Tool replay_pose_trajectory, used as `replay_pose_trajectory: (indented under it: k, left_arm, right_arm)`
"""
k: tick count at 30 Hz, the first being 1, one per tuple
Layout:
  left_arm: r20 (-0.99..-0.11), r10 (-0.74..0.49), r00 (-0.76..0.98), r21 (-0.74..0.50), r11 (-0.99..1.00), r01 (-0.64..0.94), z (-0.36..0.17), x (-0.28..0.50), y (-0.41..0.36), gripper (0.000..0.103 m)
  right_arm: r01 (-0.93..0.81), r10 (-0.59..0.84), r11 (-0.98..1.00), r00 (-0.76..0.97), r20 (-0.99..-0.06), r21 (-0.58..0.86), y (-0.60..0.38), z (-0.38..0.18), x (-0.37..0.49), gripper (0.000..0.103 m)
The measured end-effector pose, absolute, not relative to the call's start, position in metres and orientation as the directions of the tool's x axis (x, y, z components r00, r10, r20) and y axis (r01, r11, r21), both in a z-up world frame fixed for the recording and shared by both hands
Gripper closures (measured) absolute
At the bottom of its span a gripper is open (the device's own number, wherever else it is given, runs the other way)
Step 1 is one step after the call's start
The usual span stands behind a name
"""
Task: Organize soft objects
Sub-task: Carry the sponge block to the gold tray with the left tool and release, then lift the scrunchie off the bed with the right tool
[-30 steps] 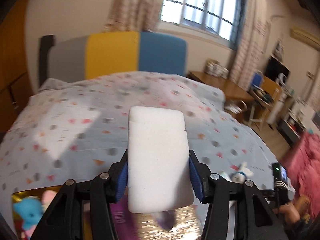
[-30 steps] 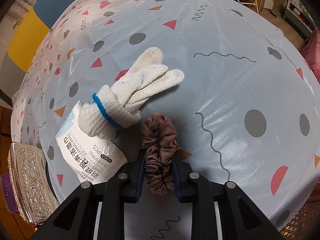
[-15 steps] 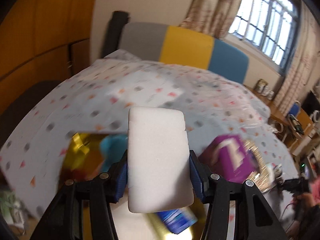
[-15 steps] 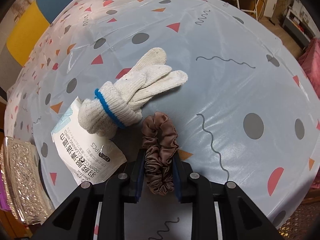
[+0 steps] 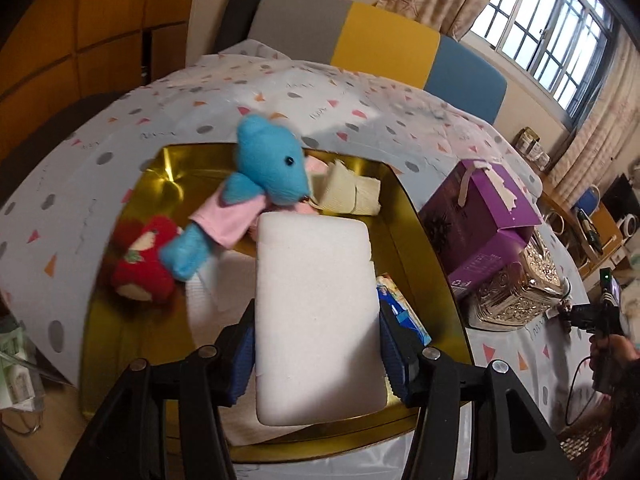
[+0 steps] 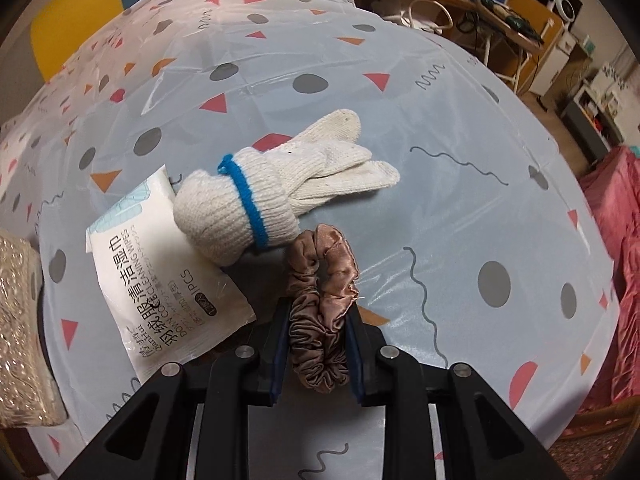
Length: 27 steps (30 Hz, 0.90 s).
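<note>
In the left wrist view my left gripper [image 5: 316, 344] is shut on a white sponge block [image 5: 316, 304] and holds it over a gold tray [image 5: 424, 240]. Inside the tray lie a blue plush toy in pink [image 5: 256, 184], a red plush toy [image 5: 140, 260], folded cream cloths [image 5: 352, 192] and a blue-and-white packet [image 5: 400, 308]. In the right wrist view my right gripper [image 6: 320, 344] is shut on a brown satin scrunchie [image 6: 324, 300], just above the patterned tablecloth [image 6: 440, 120]. Rolled white knit gloves with a blue band [image 6: 276, 192] lie beyond it, partly on a white wipes packet [image 6: 160, 268].
A purple box [image 5: 484, 220] and a silver embossed box [image 5: 520, 288] stand right of the tray. A person's hand with the other gripper [image 5: 604, 320] shows at the right edge. Beyond the table are a grey-yellow-blue headboard [image 5: 380, 40], a window and a desk.
The left gripper has swung left and tipped down with the sponge, so the gold tray and its toys now fill the view. The right gripper rolled slightly, still shut on the scrunchie.
</note>
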<state>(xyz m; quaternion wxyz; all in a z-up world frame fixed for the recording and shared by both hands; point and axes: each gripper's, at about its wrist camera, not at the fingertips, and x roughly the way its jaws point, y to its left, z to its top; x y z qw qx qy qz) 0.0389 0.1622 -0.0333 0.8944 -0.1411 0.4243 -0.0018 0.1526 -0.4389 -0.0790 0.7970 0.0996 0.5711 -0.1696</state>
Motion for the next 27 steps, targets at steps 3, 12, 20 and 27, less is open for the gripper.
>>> replay_pose_trajectory:
  k: [3,12,20,27]
  left_arm:
    - [-0.777,-0.087,0.623,-0.219,0.966,-0.138,-0.042,0.047,0.159,0.045]
    - [-0.777,0.010,0.630,-0.101,0.985,-0.141,-0.050,0.042,0.152,0.032]
    - [-0.711,0.052,0.701,-0.050,0.991,-0.124,-0.026,0.028,0.145,0.023]
    - [-0.691,0.058,0.720,-0.036,0.993,-0.114,-0.012,0.021,0.140,0.022]
  right_arm:
    - [0.380,-0.163,0.924,0.290,-0.943,-0.043,-0.431,-0.078,0.153,0.078]
    - [0.361,-0.173,0.931,0.287,-0.942,-0.061,-0.427,-0.081,0.157,0.077]
    - [0.358,-0.171,0.932,0.287,-0.942,-0.060,-0.427,-0.085,0.160,0.077]
    - [0.356,-0.172,0.933,0.289,-0.942,-0.061,-0.428,-0.085,0.161,0.078]
